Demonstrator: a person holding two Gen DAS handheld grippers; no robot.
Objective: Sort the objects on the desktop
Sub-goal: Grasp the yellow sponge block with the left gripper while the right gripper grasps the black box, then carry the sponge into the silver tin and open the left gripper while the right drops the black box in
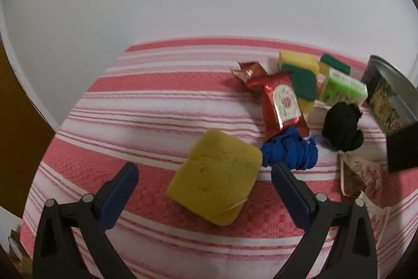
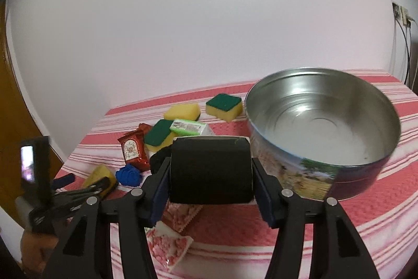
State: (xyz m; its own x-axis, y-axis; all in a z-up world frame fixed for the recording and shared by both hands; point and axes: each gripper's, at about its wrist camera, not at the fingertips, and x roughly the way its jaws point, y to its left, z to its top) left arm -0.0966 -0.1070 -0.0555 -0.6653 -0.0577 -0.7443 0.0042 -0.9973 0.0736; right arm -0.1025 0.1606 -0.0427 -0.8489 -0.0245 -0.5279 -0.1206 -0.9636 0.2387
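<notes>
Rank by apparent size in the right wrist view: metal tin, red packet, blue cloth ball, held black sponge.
1. Metal tin
2. Black sponge, though it sits closest to the camera, which inflates it
3. Red packet
4. Blue cloth ball; near the packet's size, slightly smaller

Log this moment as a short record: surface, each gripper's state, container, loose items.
surface: red and white striped cloth
left gripper: open, jaws either side of the yellow sponge, not pressing it
right gripper: shut on a black sponge
container: metal tin, empty, right of the held sponge
loose items: red snack packet, blue cloth bundle, black cloth bundle, green pack
</notes>
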